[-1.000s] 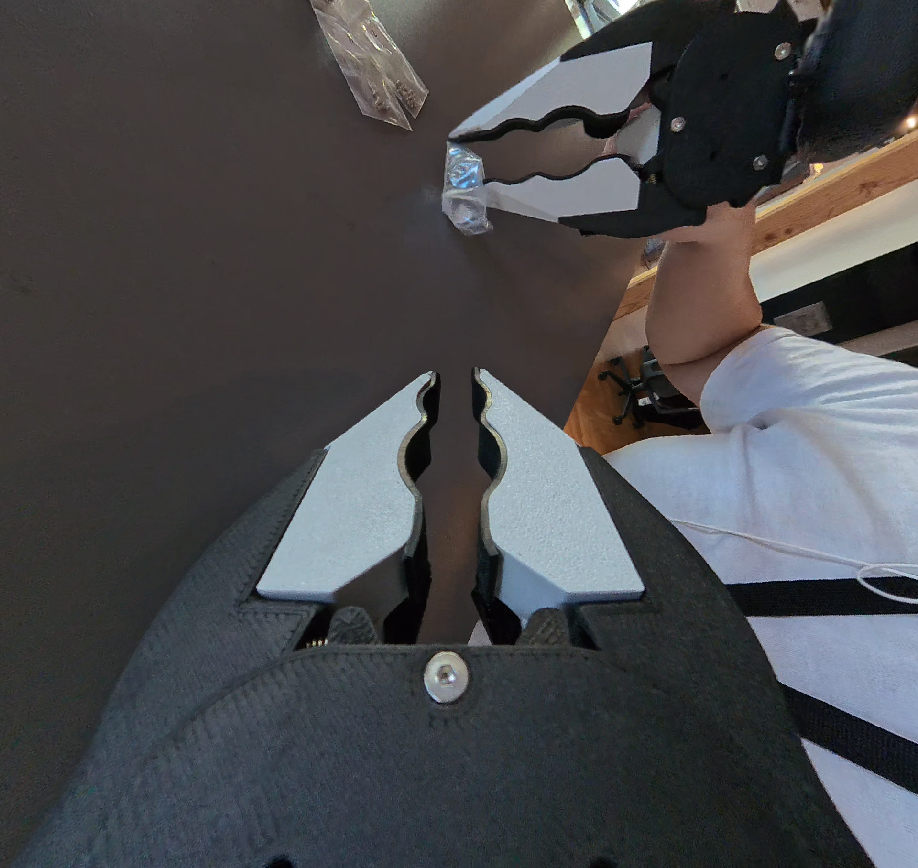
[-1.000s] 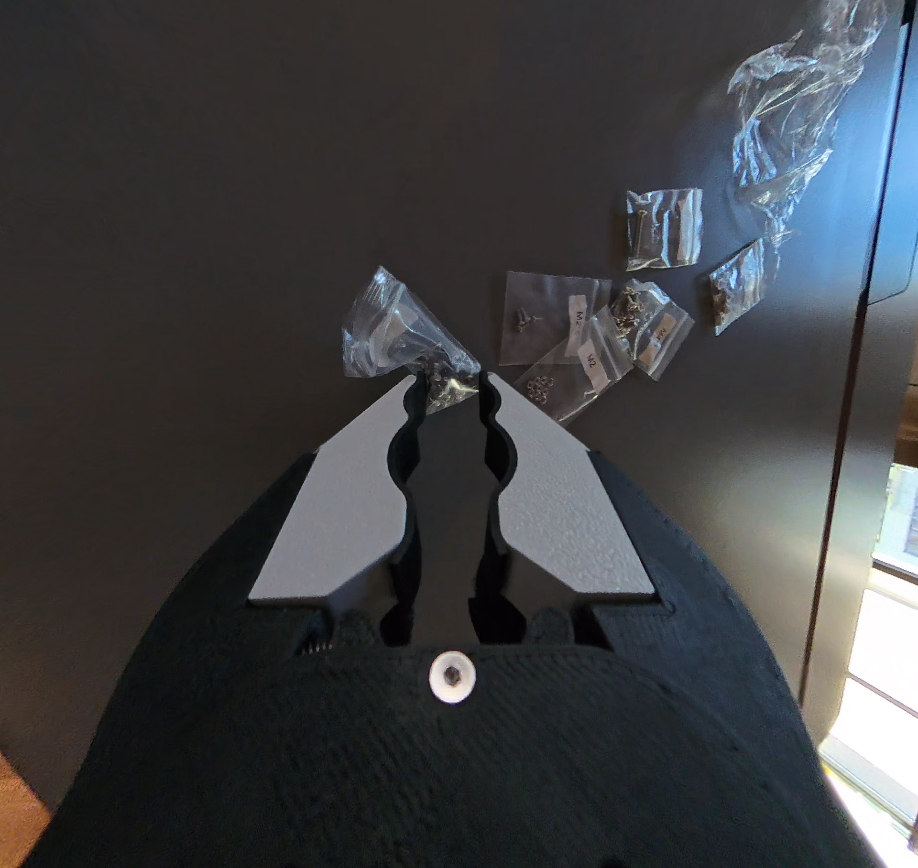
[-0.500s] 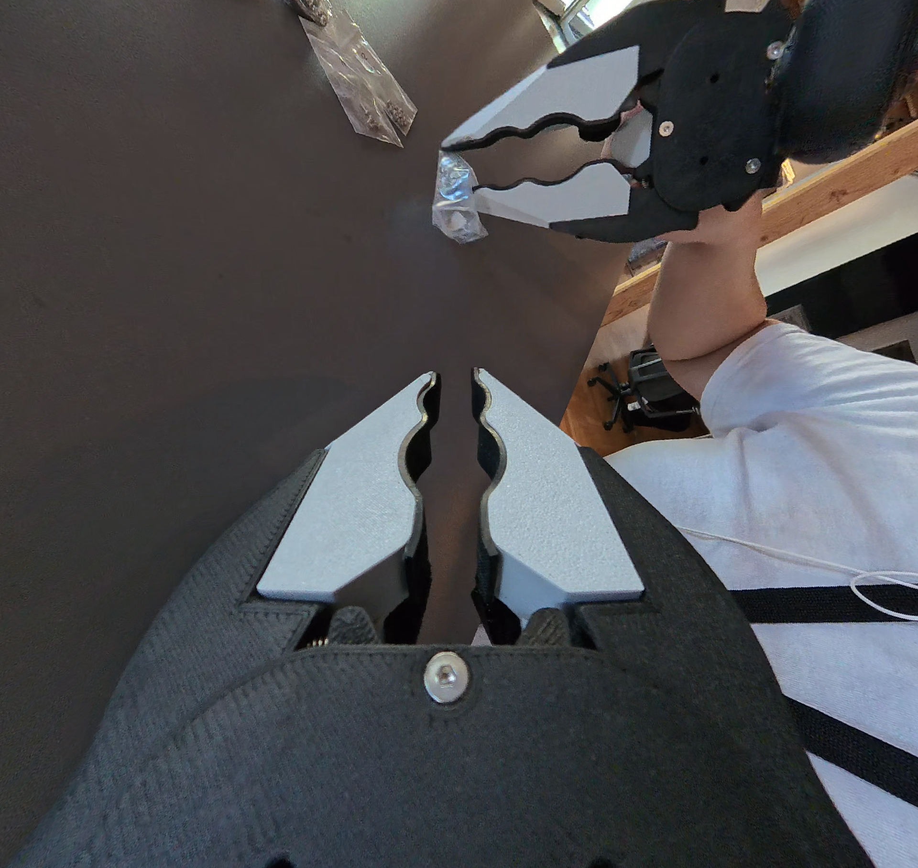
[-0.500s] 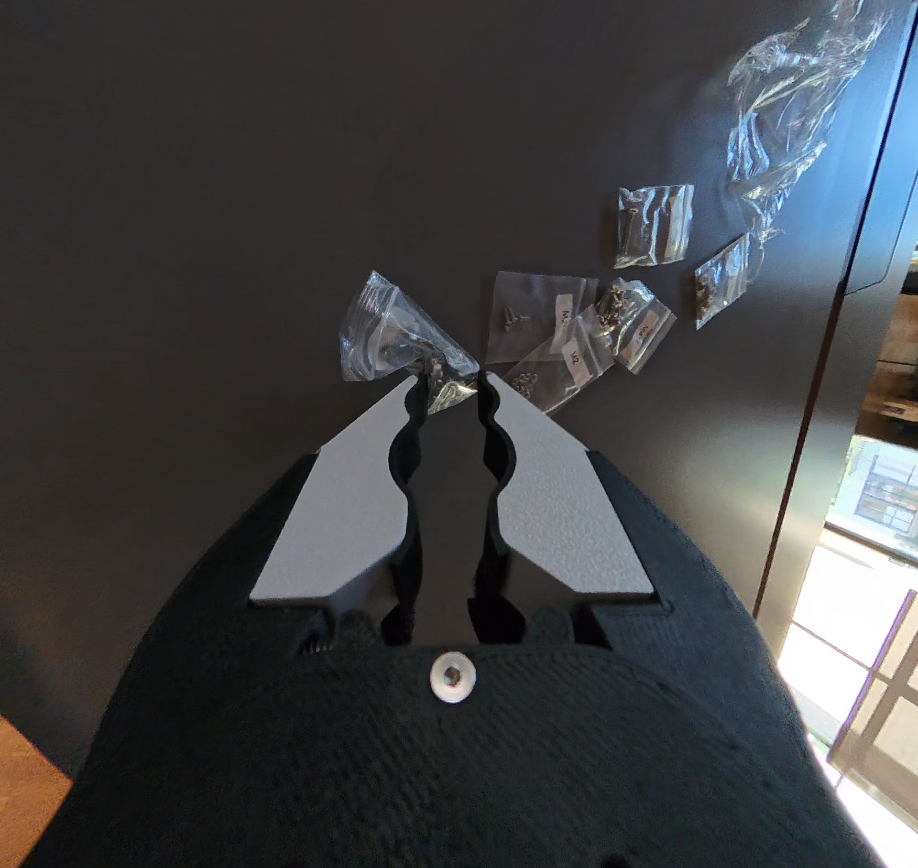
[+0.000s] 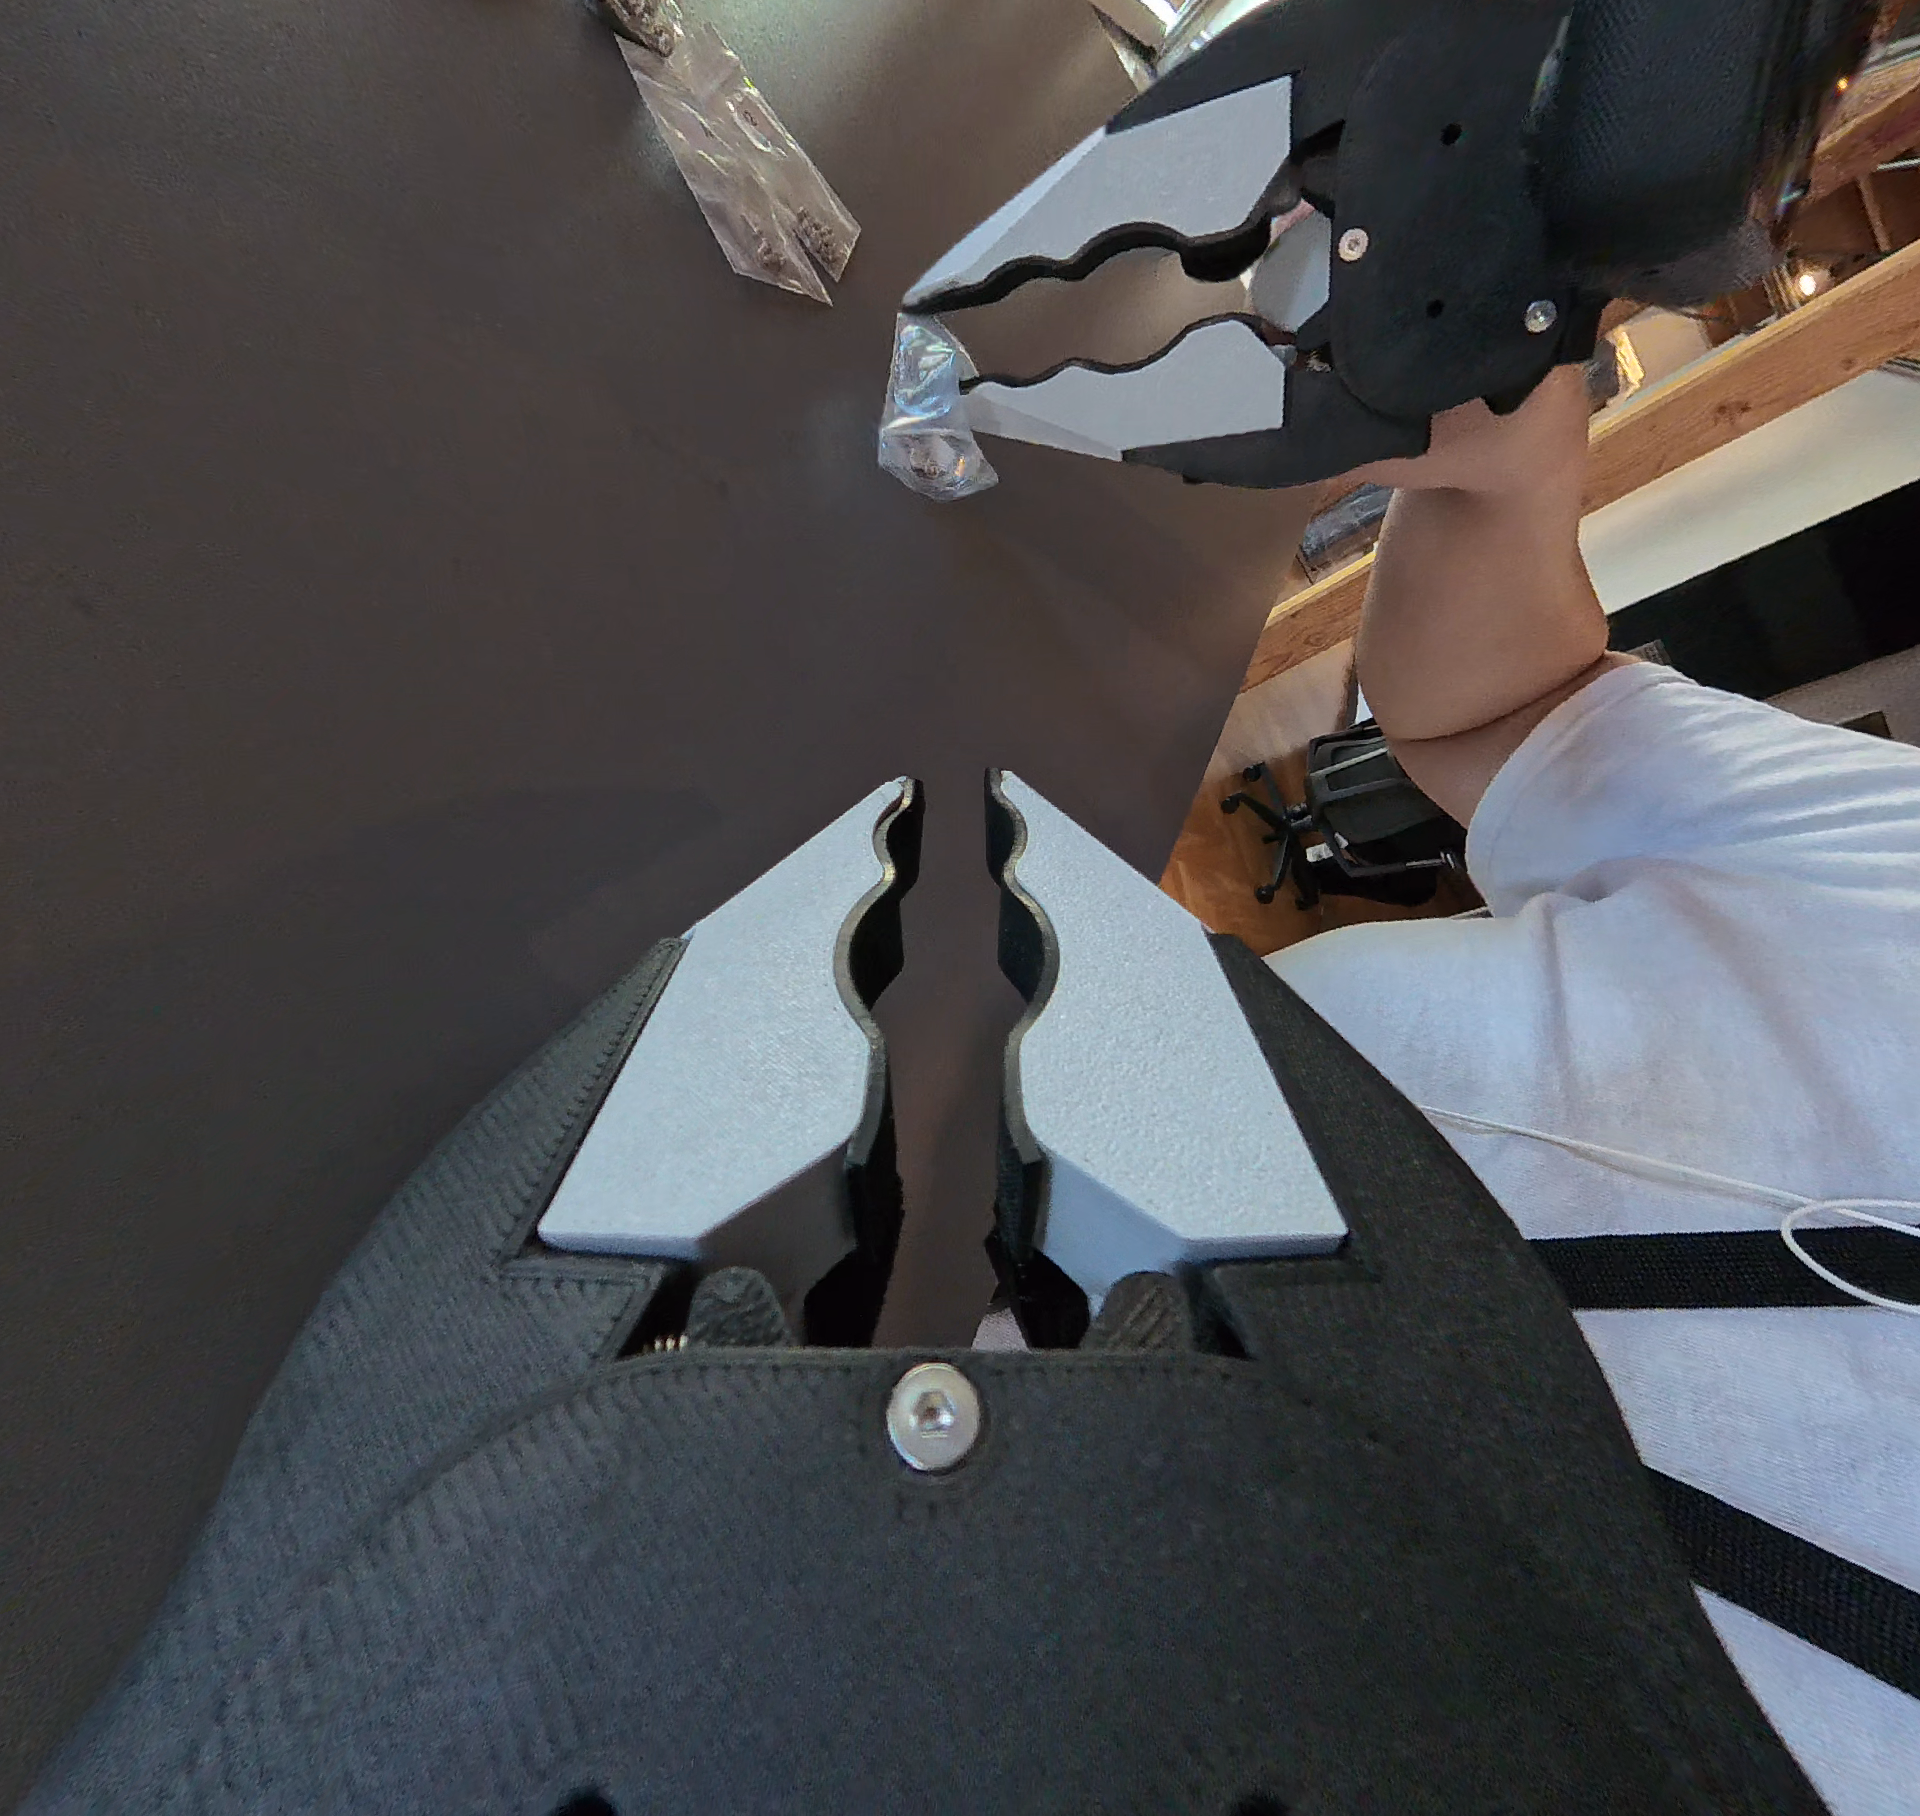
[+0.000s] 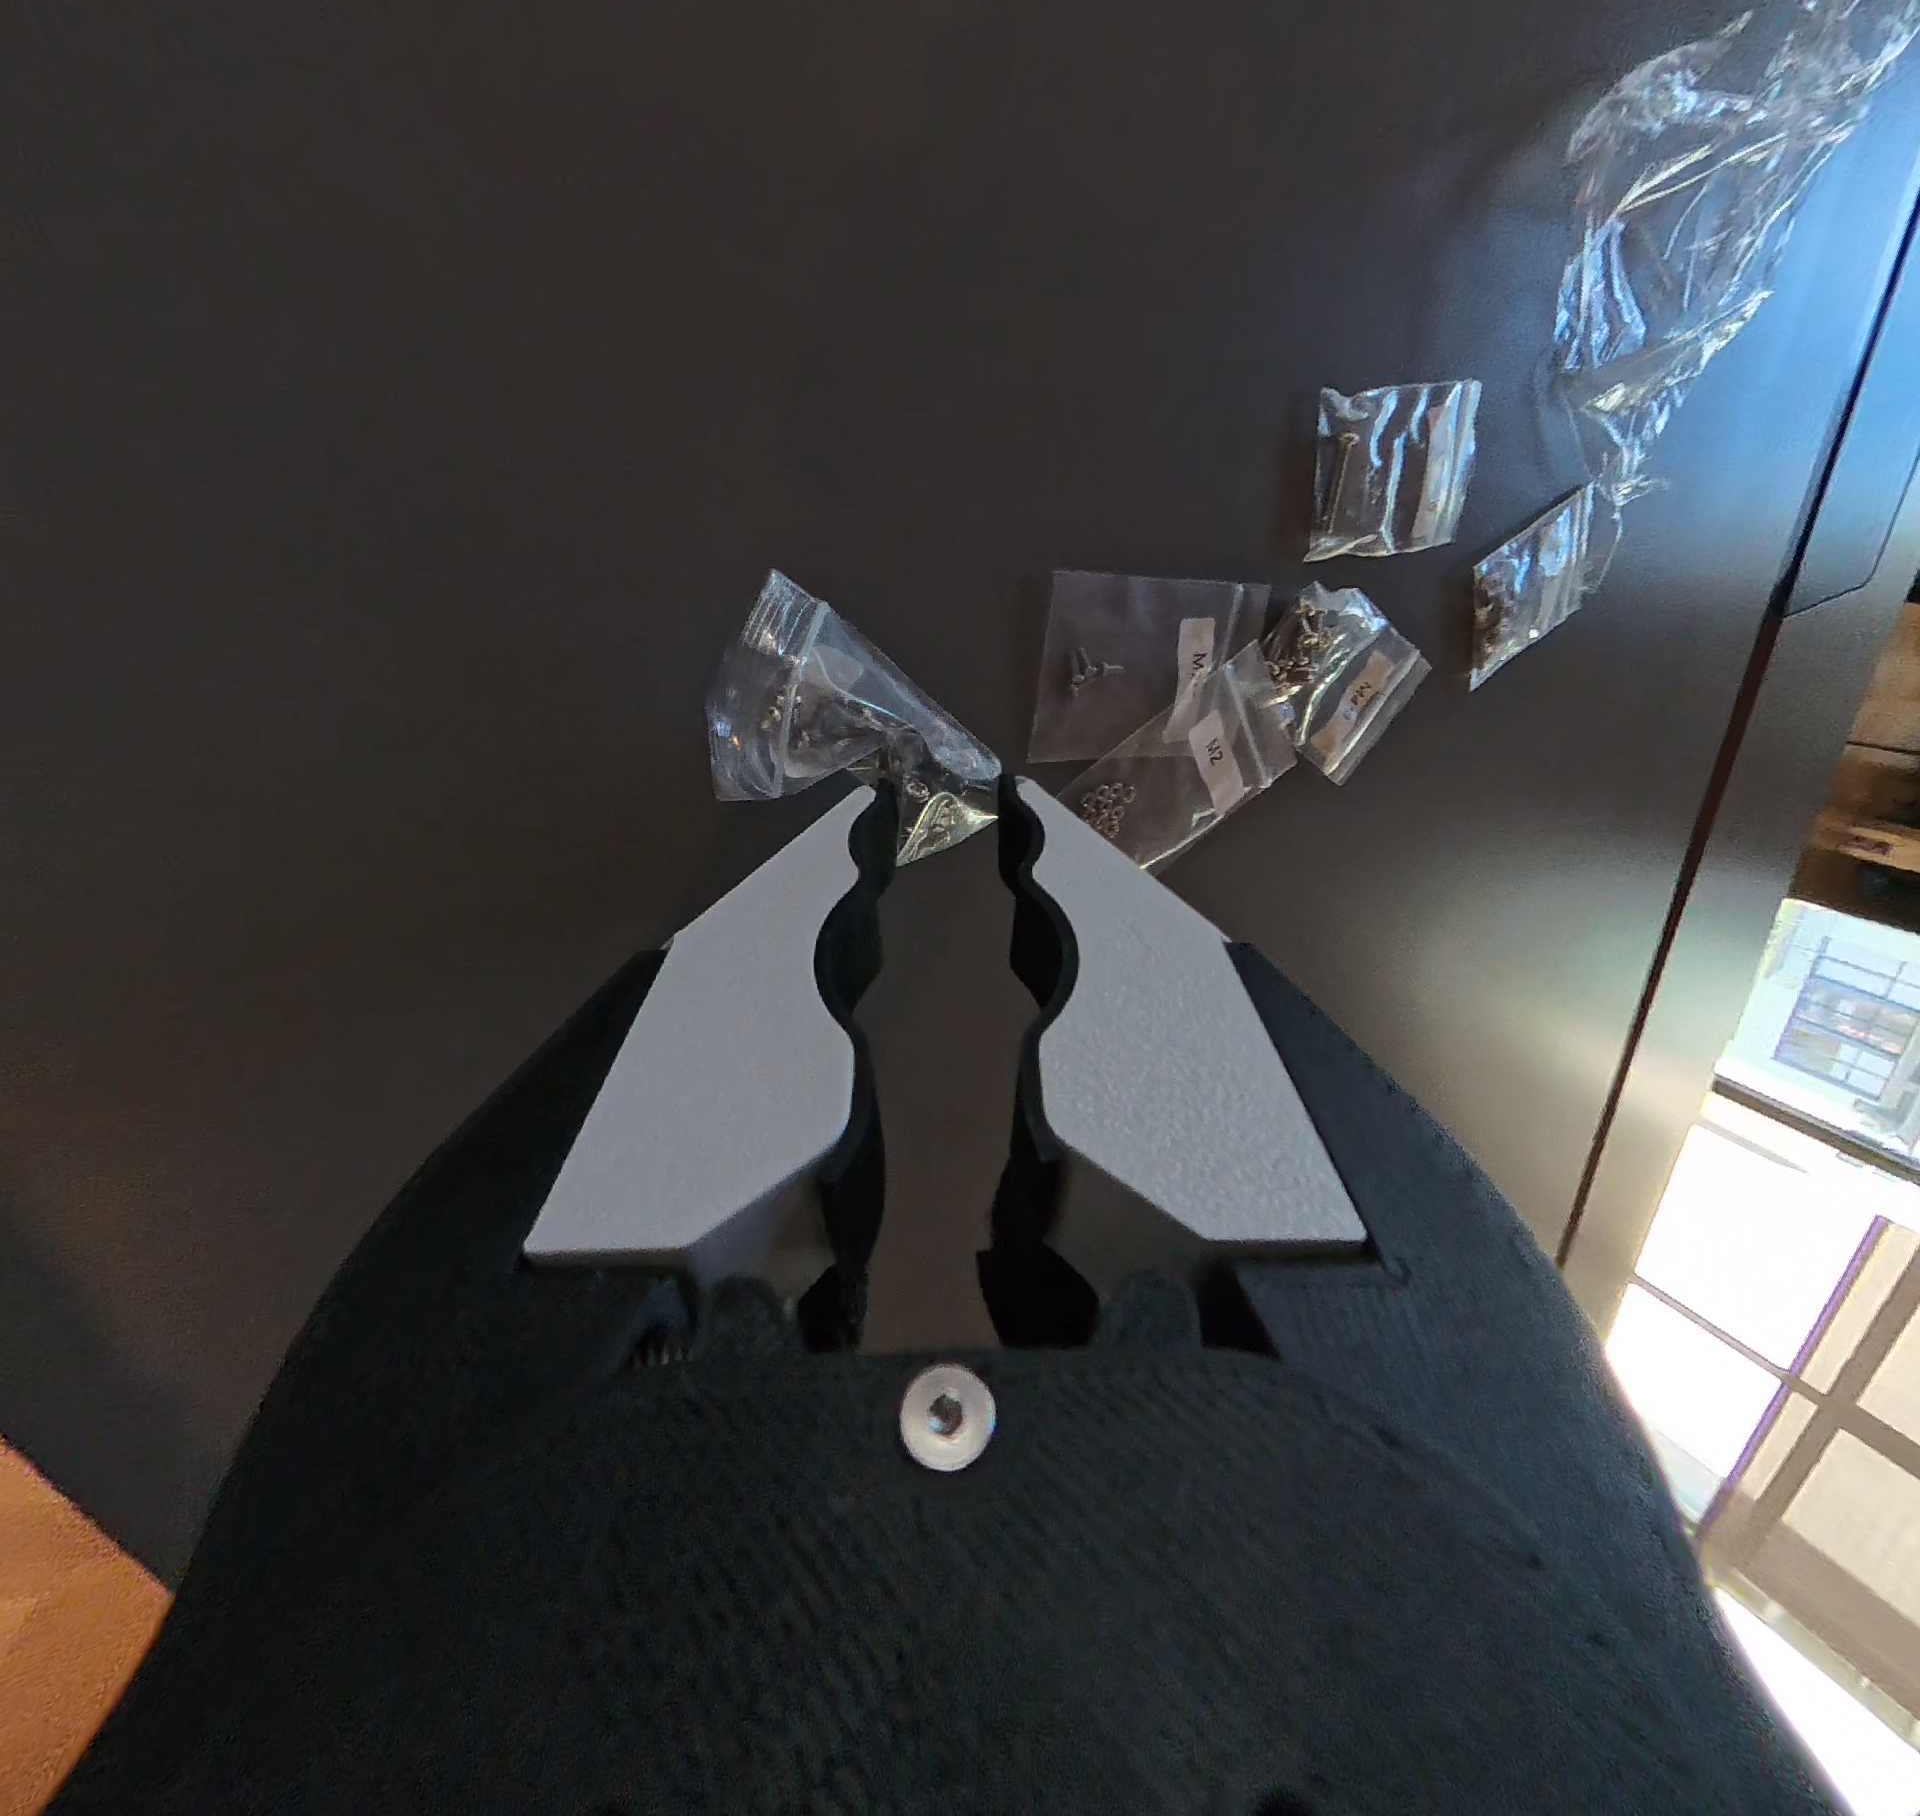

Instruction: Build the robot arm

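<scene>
1. The right gripper (image 6: pixel 945 790) pinches one corner of a small clear bag of screws (image 6: pixel 831 696). The clamped corner is mostly hidden behind the fingertips, and the rest of the bag sticks out up and to the left.
2. In the left wrist view the same bag (image 5: pixel 930 405) hangs from the tips of the right gripper (image 5: pixel 940 338), over the dark table (image 5: pixel 312 519). Whether it touches the table cannot be told.
3. The left gripper (image 5: pixel 951 790) holds nothing. Its fingers stand slightly apart with the bare table showing in the gap, well apart from the bag.
4. Just right of the held bag lie three overlapping clear bags (image 6: pixel 1195 696) with white labels. Two more small bags (image 6: pixel 1392 467) lie farther right.
5. A crumpled sheet of clear plastic (image 6: pixel 1704 208) lies near the table's edge and is cut off at the frame's top.
6. A person's bare forearm (image 5: pixel 1475 603) and white sleeve (image 5: pixel 1662 883) fill the right of the left wrist view.
</scene>
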Demonstrator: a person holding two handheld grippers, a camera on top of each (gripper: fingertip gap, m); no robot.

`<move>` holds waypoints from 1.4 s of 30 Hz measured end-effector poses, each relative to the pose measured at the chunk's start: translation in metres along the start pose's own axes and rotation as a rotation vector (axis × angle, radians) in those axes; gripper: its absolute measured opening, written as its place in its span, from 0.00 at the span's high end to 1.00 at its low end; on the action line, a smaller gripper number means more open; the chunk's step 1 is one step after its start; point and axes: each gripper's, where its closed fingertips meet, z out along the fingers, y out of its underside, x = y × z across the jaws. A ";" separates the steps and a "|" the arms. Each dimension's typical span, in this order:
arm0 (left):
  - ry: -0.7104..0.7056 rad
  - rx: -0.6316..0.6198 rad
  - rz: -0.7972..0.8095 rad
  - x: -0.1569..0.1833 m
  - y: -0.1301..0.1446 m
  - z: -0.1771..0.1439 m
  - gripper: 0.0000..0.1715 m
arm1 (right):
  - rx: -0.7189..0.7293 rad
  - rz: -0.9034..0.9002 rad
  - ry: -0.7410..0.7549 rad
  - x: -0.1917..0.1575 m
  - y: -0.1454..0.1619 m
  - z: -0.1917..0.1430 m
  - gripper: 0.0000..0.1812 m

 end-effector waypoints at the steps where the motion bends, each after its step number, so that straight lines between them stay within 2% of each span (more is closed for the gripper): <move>1: 0.001 0.000 0.000 0.000 0.000 0.000 0.94 | -0.001 -0.004 0.015 0.002 0.000 0.000 0.90; 9: 0.013 0.011 -0.001 0.001 0.001 -0.005 0.94 | -0.036 0.032 -0.001 0.004 0.001 0.002 0.90; 12: 0.011 0.015 0.001 0.000 0.001 -0.007 0.95 | -0.003 -0.027 0.008 -0.003 -0.011 -0.003 0.91; 15: 0.017 0.020 -0.002 -0.001 0.001 -0.008 0.95 | -0.038 0.009 -0.007 0.001 -0.006 0.001 0.91; 18: 0.017 0.021 -0.003 -0.001 0.001 -0.009 0.95 | -0.005 -0.028 0.005 -0.002 -0.015 -0.002 0.91; 21: 0.020 0.018 -0.002 -0.001 0.001 -0.009 0.95 | -0.039 0.011 -0.008 0.001 -0.008 0.001 0.91; 24: 0.019 0.015 -0.001 -0.001 0.001 -0.009 0.95 | 0.001 -0.050 0.004 -0.006 -0.019 -0.004 0.91; 28: 0.022 0.012 0.000 -0.001 0.001 -0.008 0.95 | -0.047 0.005 -0.012 0.001 -0.010 0.003 0.91; 31: 0.023 0.014 -0.004 -0.002 0.001 -0.009 0.95 | -0.005 -0.039 0.009 -0.002 -0.020 -0.001 0.92; 42: 0.018 0.004 -0.014 -0.004 0.002 -0.008 0.95 | -0.008 -0.034 -0.024 -0.005 -0.019 0.004 0.92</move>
